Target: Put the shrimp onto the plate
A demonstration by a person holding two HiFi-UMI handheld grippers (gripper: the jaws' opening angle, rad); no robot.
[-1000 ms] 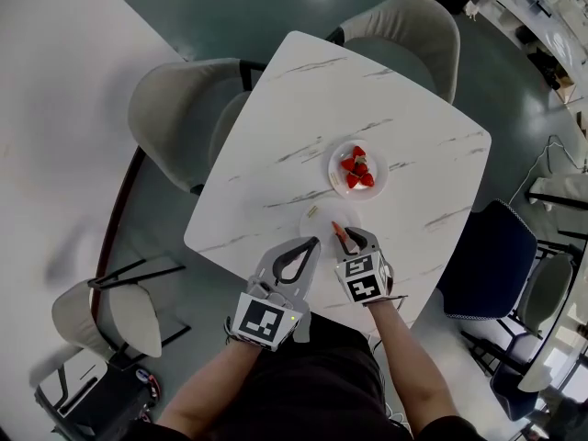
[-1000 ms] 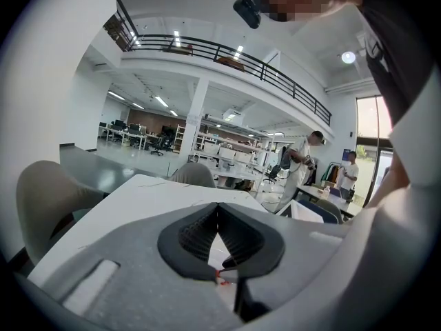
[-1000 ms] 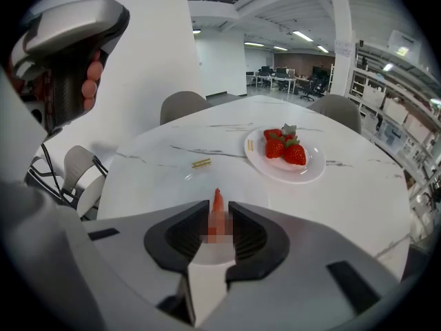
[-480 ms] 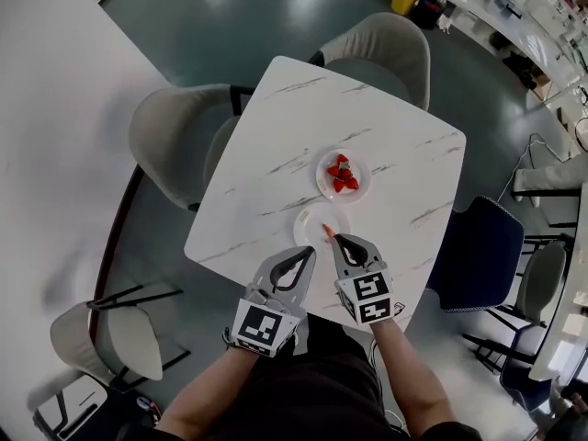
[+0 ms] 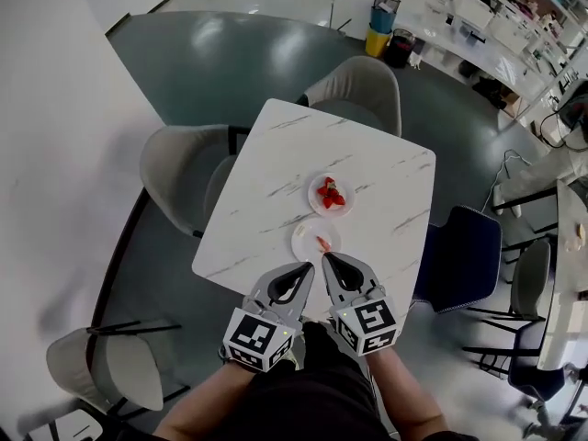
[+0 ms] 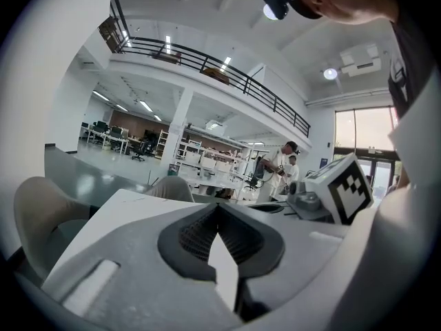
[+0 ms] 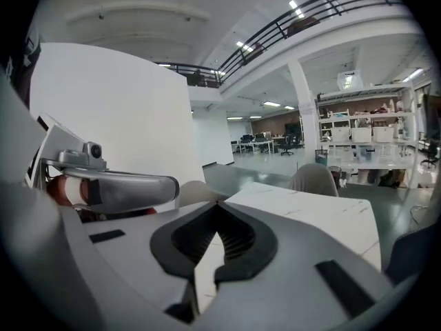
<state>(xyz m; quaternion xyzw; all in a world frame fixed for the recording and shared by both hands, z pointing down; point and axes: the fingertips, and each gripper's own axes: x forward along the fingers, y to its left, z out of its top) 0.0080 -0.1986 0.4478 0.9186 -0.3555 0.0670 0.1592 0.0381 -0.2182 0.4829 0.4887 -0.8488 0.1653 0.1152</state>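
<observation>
A small orange shrimp lies on the nearer white plate on the white marble table. Just behind it, a second plate holds red strawberries. Both grippers hang at the table's near edge, short of the plates. My left gripper is shut with nothing in it. My right gripper is shut and empty too, its tips a little short of the shrimp. Neither gripper view shows the plates; each looks across the tabletop into the hall.
Grey chairs stand at the table's left and far side, a dark blue chair at its right. Another grey chair is at lower left. Desks and bins lie beyond.
The right gripper, whose tips were at the shrimp on the near plate, has pulled back toward the body; the shrimp stays on the plate. The head camera has risen and backed off.
</observation>
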